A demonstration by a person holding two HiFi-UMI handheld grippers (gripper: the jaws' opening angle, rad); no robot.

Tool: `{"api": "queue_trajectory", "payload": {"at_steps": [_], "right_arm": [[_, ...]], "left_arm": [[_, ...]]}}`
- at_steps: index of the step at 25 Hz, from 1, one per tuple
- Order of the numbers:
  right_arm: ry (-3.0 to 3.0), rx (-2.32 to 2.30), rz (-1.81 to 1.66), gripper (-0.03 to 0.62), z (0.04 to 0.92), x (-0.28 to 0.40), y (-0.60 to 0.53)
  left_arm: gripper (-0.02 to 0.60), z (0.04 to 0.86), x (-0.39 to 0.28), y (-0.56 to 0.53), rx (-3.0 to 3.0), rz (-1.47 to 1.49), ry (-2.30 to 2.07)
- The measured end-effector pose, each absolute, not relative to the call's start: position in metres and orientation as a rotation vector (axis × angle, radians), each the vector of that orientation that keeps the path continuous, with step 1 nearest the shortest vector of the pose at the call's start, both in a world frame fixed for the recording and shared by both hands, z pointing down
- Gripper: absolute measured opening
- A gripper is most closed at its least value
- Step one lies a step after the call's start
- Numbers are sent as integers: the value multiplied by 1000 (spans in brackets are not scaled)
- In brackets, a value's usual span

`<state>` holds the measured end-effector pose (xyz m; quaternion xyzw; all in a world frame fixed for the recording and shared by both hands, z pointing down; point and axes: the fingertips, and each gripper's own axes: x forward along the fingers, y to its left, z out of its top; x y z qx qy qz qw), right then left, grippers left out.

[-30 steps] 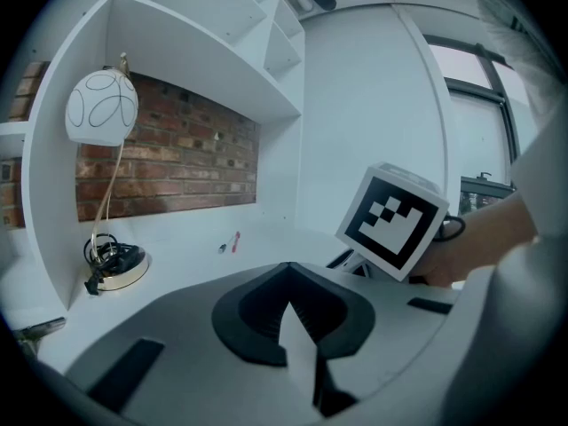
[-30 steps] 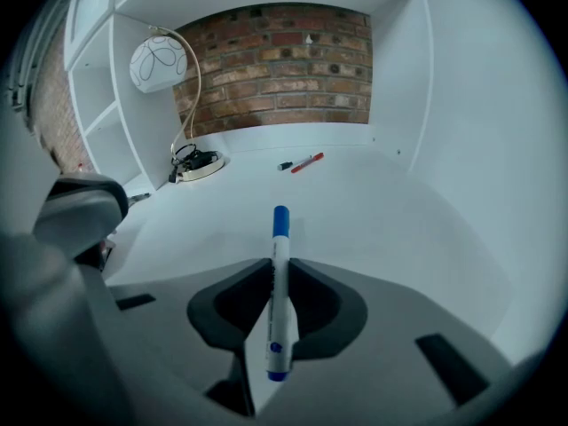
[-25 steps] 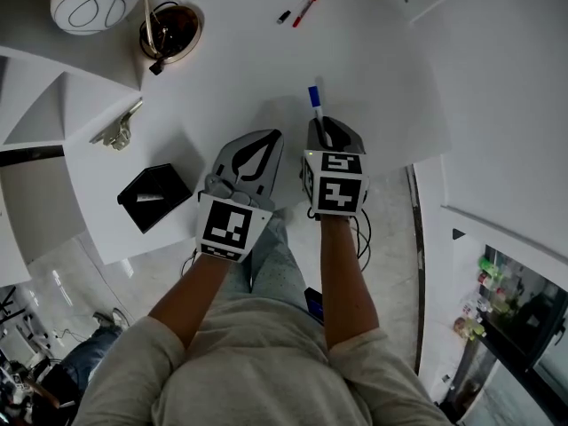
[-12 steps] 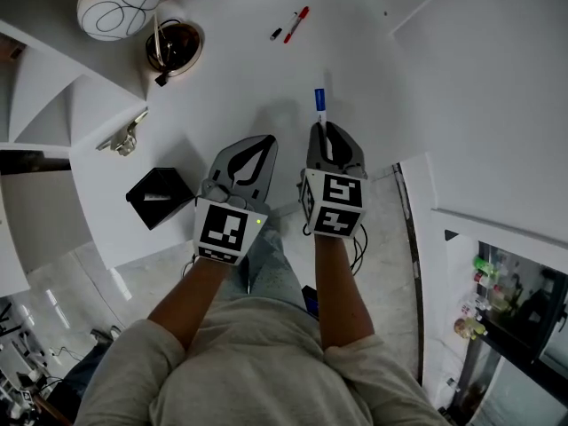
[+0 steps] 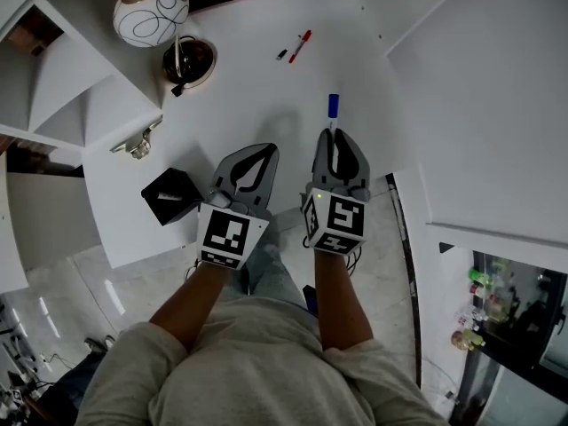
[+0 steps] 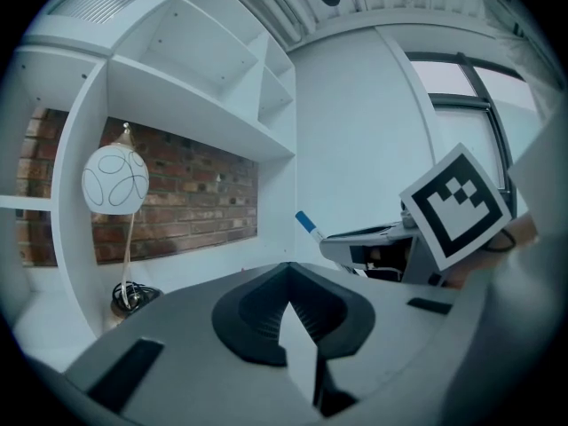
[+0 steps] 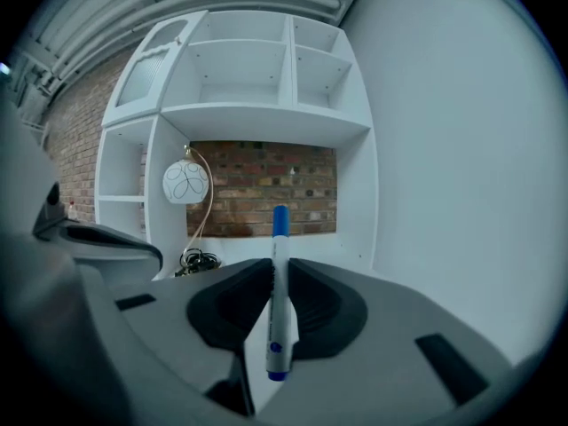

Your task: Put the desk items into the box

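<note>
My right gripper [image 5: 335,137] is shut on a blue-capped white marker [image 5: 333,106], held above the white desk [image 5: 257,96]; in the right gripper view the marker [image 7: 279,300] sticks up between the pads of the right gripper [image 7: 280,261], cap forward. The left gripper [image 5: 269,149] hovers beside it, jaws shut and empty; in its own view the left gripper [image 6: 287,270] has its tips meeting. A black open box [image 5: 170,196] sits near the desk's front left edge, left of the left gripper. A red marker [image 5: 300,45] with its black cap [image 5: 281,54] lies at the far side of the desk.
A white globe lamp [image 5: 151,11] and a round dish with a coiled cable [image 5: 188,60] stand at the back left, below white shelves [image 7: 240,78]. A metal clip [image 5: 138,143] lies near the left edge. The desk's front edge is under my grippers, with floor [image 5: 390,238] beyond it.
Both grippers have lifted higher above the desk, the right one more, and its marker has tipped from pointing down to nearly level. The box and red marker have not moved on the desk.
</note>
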<state>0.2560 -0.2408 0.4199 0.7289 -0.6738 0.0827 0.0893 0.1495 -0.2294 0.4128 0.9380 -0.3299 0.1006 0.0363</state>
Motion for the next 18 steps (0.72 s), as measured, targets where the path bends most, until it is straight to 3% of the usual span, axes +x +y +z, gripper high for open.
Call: {"api": "queue_trajectory", "payload": {"at_steps": [18], "right_arm": [[-2309, 2099, 26, 75, 360, 170, -228]], "left_arm": [[5, 378, 77, -213, 2815, 229, -1242]]}}
